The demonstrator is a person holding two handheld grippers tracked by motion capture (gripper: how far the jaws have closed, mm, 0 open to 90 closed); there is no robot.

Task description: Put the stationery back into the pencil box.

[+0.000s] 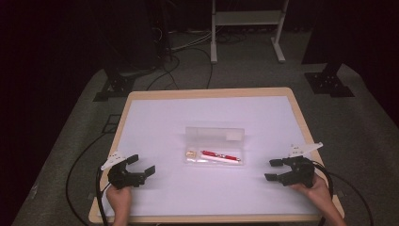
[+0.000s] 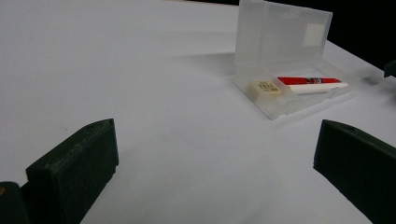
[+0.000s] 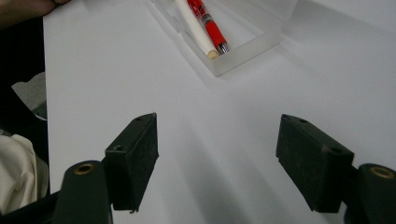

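Observation:
A clear plastic pencil case (image 1: 215,145) lies open in the middle of the white table, its lid standing up at the back. Inside it lie a red pen (image 1: 220,154), a white pen (image 1: 217,159) and a small eraser (image 1: 191,153). The left gripper view has the case (image 2: 285,60) ahead to the right, with the eraser (image 2: 266,88) and red pen (image 2: 306,80) inside. In the right gripper view the case's end (image 3: 243,44) holds the red pen (image 3: 208,23) and white pen (image 3: 194,28). My left gripper (image 1: 140,165) and right gripper (image 1: 274,170) rest open on the table, apart from the case.
The white table top (image 1: 155,122) has a wooden rim. Cables run over the grey floor to the left and behind. A white frame stand (image 1: 247,28) is beyond the table, with black stand bases at both far sides.

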